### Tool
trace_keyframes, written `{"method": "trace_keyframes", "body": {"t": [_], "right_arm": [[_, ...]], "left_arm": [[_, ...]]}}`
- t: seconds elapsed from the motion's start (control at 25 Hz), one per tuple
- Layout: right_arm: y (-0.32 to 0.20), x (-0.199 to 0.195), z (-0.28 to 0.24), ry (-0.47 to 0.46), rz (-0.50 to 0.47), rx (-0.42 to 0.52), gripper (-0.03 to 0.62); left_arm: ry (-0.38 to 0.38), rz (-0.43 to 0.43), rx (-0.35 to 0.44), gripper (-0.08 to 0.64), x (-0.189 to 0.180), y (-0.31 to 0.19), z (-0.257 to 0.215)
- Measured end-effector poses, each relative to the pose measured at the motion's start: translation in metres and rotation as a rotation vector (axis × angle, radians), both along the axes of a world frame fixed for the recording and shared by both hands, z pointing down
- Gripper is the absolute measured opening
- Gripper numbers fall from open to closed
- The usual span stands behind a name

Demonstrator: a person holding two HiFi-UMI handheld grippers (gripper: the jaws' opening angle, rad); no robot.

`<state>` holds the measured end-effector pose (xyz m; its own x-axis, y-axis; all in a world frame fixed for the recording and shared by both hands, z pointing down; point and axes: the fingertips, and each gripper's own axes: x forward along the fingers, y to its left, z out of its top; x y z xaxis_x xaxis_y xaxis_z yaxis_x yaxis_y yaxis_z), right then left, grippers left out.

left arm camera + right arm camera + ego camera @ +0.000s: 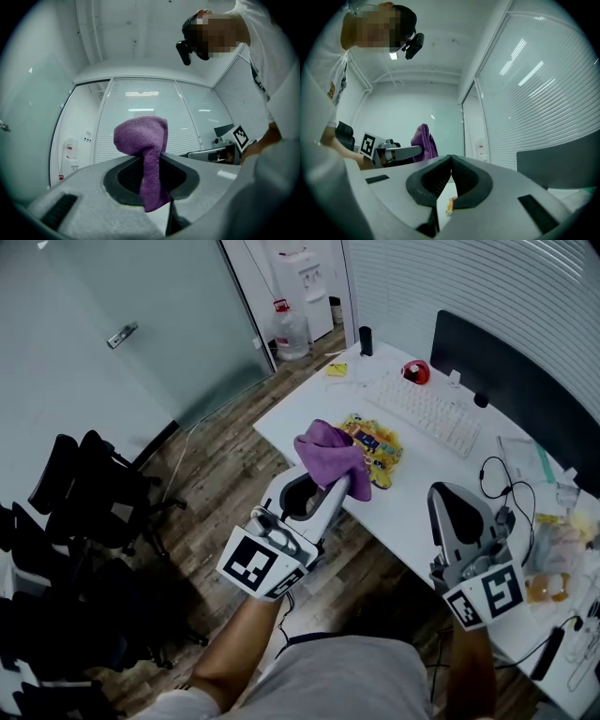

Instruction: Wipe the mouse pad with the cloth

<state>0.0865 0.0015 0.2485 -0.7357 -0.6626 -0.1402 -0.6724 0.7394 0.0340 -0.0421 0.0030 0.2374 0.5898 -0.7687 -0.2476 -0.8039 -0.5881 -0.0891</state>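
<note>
A purple cloth [333, 457] is pinched in my left gripper [339, 486], which is shut on it. The cloth bunches above the jaws and a tail hangs below them [143, 140]. It hovers over the near edge of the white desk [298, 411], just left of the colourful yellow mouse pad [382, 448]. My right gripper [446, 493] is shut with nothing in it, over the desk's front edge to the right of the pad. In the right gripper view the closed jaws [451, 161] point a little upward, and the cloth [423, 139] shows off to the left.
A white keyboard [428, 411], a dark monitor [511, 371], a red object [416, 372] and a headset cable [497, 480] lie behind and right of the pad. Black office chairs [84, 486] stand at the left. A water bottle [291, 330] is by the glass door.
</note>
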Motion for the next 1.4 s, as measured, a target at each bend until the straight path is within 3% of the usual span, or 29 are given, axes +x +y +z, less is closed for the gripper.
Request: {"method": "trace_keyframes", "body": {"t": [0.64,1.24,1.4], "right_arm": [[-0.063,-0.002,0.026,0.053,-0.004,-0.073,0.012],[-0.116,-0.031,0.063,0.14,0.119,-0.166,0.015],[-0.125,-0.037,0.074,0.159,0.159,-0.198,0.091]], "left_arm": [[-0.039,-0.021,-0.061,0.083,0.01,-0.064,0.015],[-0.034,0.095,-0.083,0.083,-0.009,-0.139,0.037],[-0.039,0.135,-0.091,0.083,-0.012,-0.152,0.043]]}}
